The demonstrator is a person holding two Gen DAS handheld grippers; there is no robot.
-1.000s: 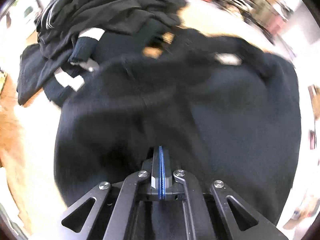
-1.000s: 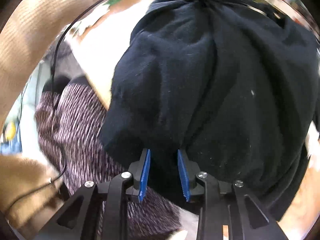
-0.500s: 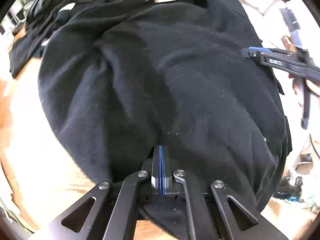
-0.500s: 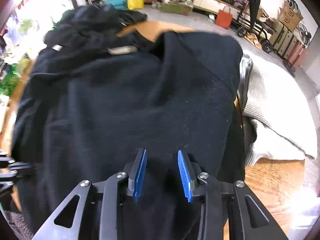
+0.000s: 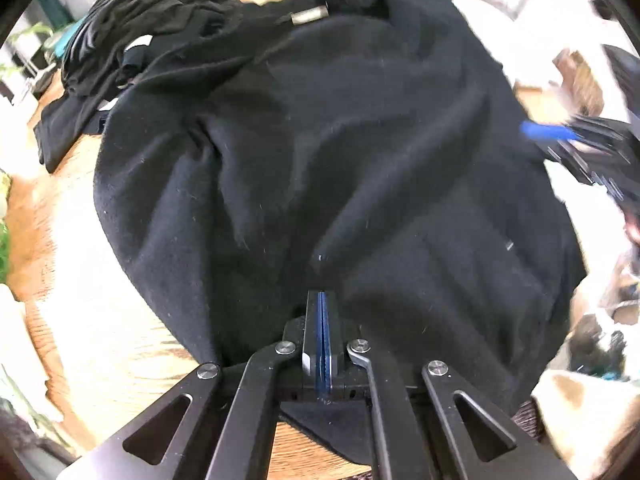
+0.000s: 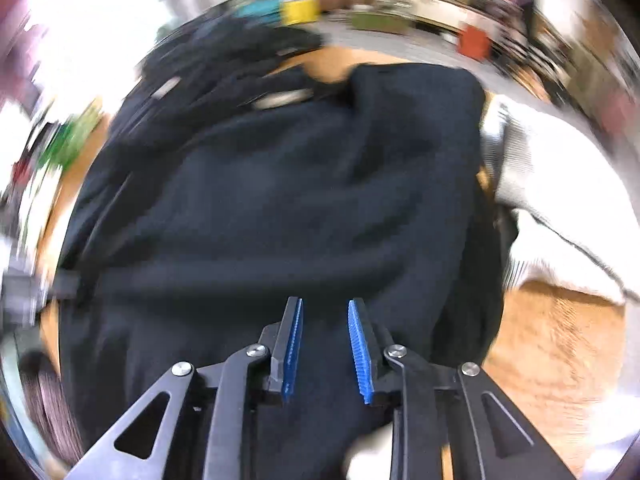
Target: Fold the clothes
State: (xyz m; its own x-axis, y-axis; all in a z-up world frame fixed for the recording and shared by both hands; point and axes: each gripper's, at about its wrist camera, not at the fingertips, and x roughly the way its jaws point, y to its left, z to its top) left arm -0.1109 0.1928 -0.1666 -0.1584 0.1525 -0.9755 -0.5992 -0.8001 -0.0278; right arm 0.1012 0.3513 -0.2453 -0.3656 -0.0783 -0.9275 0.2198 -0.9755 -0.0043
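My left gripper pinches the near hem of the black sweater, which is spread on the wooden table. My right gripper hovers above the sweater, fingers apart and empty.

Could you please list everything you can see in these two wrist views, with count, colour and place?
black garment: one, black, spread across the table centre, wrinkled.
pile of dark clothes: one heap, black with pale labels, far left of the table.
white knit garment: one, white, right of the black garment.
wooden table: one, light brown, under the clothes.
left gripper: black with blue pads, shut on the garment's near edge.
right gripper: black with blue pads, open over the garment.
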